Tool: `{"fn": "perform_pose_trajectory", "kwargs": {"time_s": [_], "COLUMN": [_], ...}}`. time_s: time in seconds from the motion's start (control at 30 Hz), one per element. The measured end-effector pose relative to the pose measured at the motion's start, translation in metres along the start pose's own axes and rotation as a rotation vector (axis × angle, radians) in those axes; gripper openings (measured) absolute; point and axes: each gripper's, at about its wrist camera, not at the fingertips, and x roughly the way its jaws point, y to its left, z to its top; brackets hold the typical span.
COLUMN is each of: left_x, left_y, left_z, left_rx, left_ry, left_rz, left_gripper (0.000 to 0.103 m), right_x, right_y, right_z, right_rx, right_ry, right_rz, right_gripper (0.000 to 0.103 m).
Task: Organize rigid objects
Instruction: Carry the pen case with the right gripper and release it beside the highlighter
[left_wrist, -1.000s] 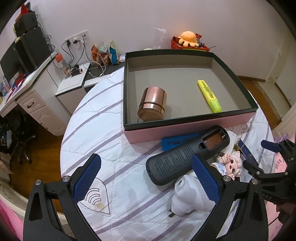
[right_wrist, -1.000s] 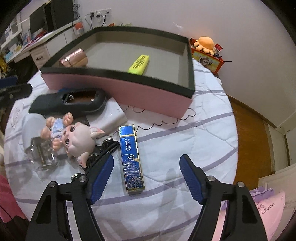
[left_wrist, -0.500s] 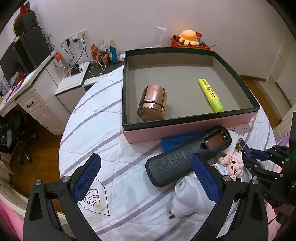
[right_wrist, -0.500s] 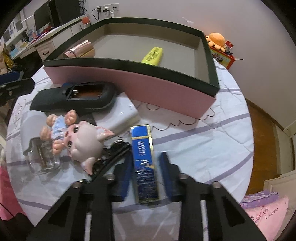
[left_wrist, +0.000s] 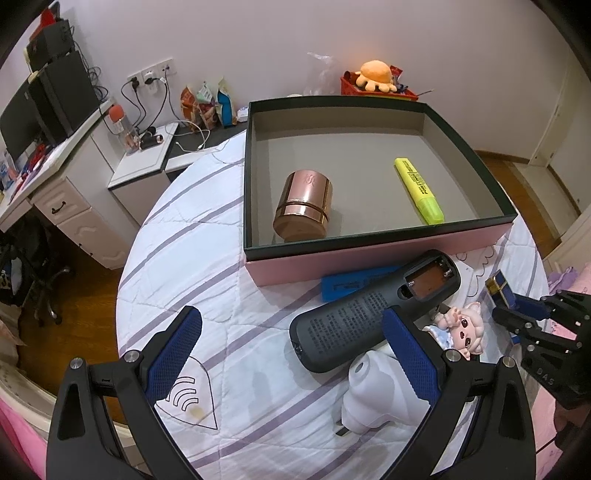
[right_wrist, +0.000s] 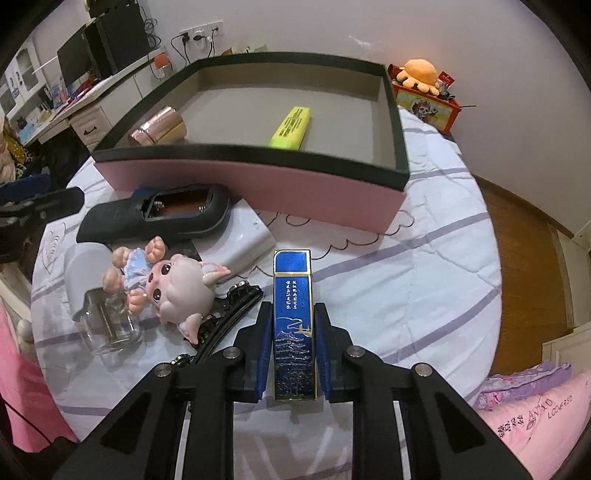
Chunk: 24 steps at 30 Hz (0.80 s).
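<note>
- Right, left wrist view: we see our left gripper with its jaws wide apart, nothing between them, hanging over the striped cloth.
- Black remote lies back up, battery bay open, just in front of the pink box. White plug sits near the right finger, doll beside it.
- Inside the box: copper tin on its side, yellow marker lying flat, well apart.
- Our right gripper shows at the right edge, clamped on the blue case.
- Right wrist view: right gripper is closed on the blue case, pads pressing both long sides; case points toward the box.
- Doll lies left of the case, black clip between them. Remote sits against the box wall; marker and tin are inside.
</note>
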Motion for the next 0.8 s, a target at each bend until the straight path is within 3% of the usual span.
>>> {"fn": "perform_pose_trajectory", "kwargs": {"time_s": [0.23, 0.43, 0.57, 0.8], "left_x": [-0.007, -0.013, -0.012, -0.001], "left_y": [0.003, 0.014, 0.020, 0.023], "left_z": [0.012, 0.032, 0.041, 0.049], "left_rx": [-0.007, -0.027, -0.039, -0.042], "left_ry": [-0.026, -0.063, -0.071, -0.059], "left_rz": [0.009, 0.029, 0.038, 0.041], "left_gripper": [0.100, 0.100, 0.100, 0.100], "right_x": [-0.036, -0.061, -0.049, 0.004], "right_y": [0.010, 0.017, 0.032, 0.045], "right_z": [0.010, 0.058, 0.098, 0.149], "right_rx": [-0.003, -0.020, -0.041, -0.040], "right_ry": [-0.069, -0.163, -0.164, -0.093], "right_rz": [0.026, 0.027, 0.040, 0.073], "right_gripper": [0.021, 0.021, 0.021, 0.021]}}
